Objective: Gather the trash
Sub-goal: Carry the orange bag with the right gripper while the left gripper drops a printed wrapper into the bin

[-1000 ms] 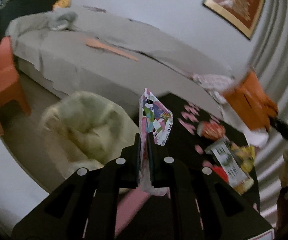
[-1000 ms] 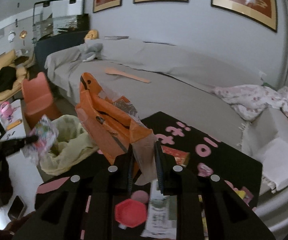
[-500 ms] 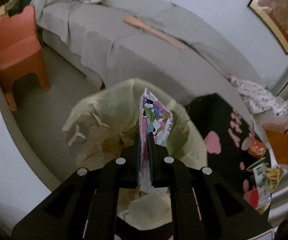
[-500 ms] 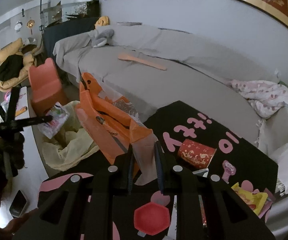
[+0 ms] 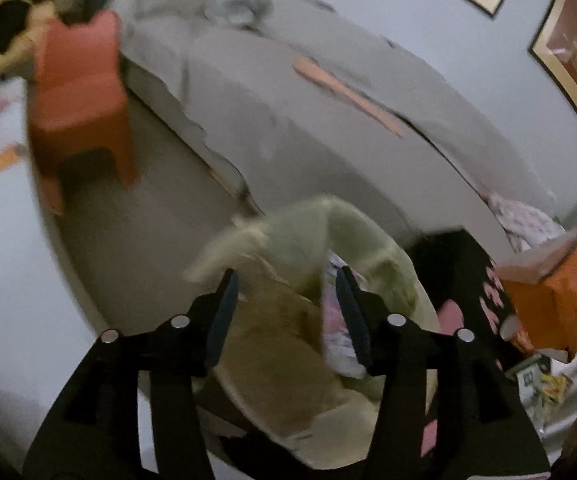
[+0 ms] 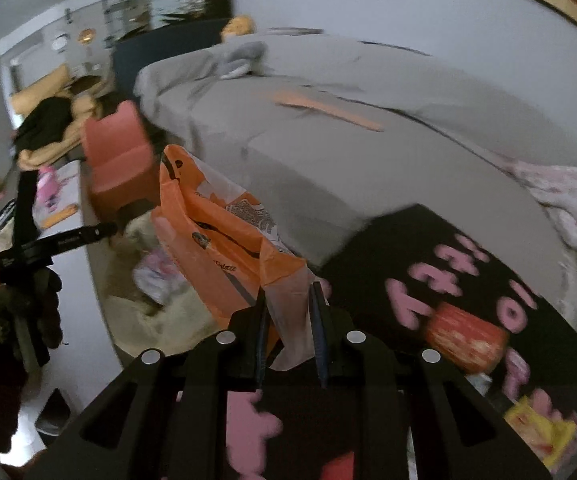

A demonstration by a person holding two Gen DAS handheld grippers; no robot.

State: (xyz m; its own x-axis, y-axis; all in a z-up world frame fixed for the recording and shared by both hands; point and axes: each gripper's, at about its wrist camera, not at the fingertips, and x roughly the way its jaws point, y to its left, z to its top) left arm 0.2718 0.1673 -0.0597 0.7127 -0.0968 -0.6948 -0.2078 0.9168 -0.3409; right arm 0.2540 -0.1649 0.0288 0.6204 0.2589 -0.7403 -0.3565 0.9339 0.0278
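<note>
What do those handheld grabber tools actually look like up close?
Both the left tool and the right tool are matte black, with two flat, blade-like fingers lined with dark bluish pads and fixed by round silver bolts. The hand wears a dark olive knitted glove.

Left tongs (image 5: 284, 312): your two black arms fan out wide and flat, each with two round silver screw heads; the inner pads look dark blue.
Right tongs (image 6: 288, 328): same black build, four silver screws in a row, thin dark blue pads.
Glove (image 6: 16, 316): you wear a dark olive glove around a black handle with small white lettering.
</note>
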